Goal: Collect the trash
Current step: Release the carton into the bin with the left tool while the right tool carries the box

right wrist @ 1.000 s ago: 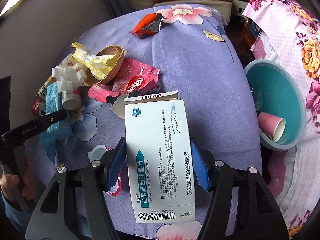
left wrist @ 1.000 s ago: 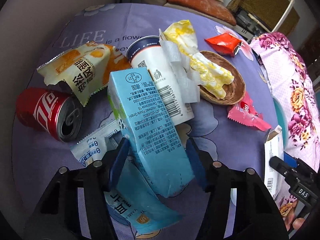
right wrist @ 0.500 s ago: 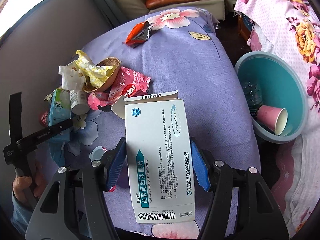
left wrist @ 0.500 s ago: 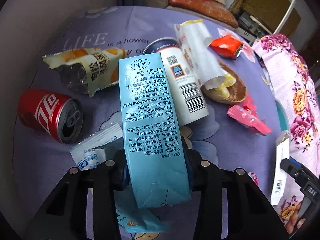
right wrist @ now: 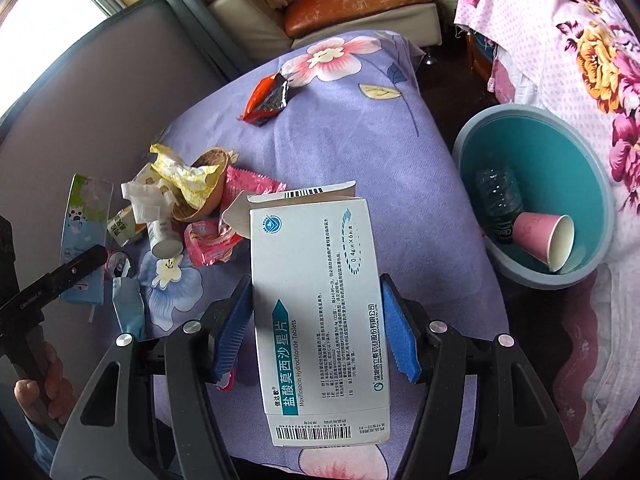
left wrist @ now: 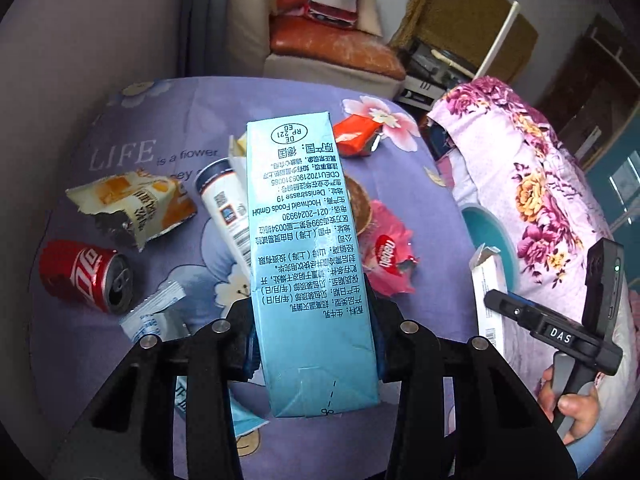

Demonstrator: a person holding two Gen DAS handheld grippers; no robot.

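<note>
My left gripper (left wrist: 312, 336) is shut on a light blue milk carton (left wrist: 308, 248) and holds it above the purple tablecloth (left wrist: 168, 120). My right gripper (right wrist: 316, 328) is shut on a white medicine box (right wrist: 316, 312) with its end flap open, held above the table's near right part. The carton also shows in the right wrist view (right wrist: 82, 236). A teal bin (right wrist: 600, 184) stands to the right of the table, holding a pink paper cup (right wrist: 544, 238) and a plastic bottle (right wrist: 498, 200).
On the table lie a red cola can (left wrist: 86, 276), a yellow snack bag (left wrist: 136, 204), a white cylinder container (left wrist: 226, 208), a wicker dish (right wrist: 204, 188), pink wrappers (left wrist: 386, 252), a red wrapper (right wrist: 268, 98) and white sachets (left wrist: 154, 314). A floral-covered seat (left wrist: 532, 184) stands at the right.
My left gripper has closed on the milk carton and lifted it off the table. My right gripper has risen a little with the medicine box, still held.
</note>
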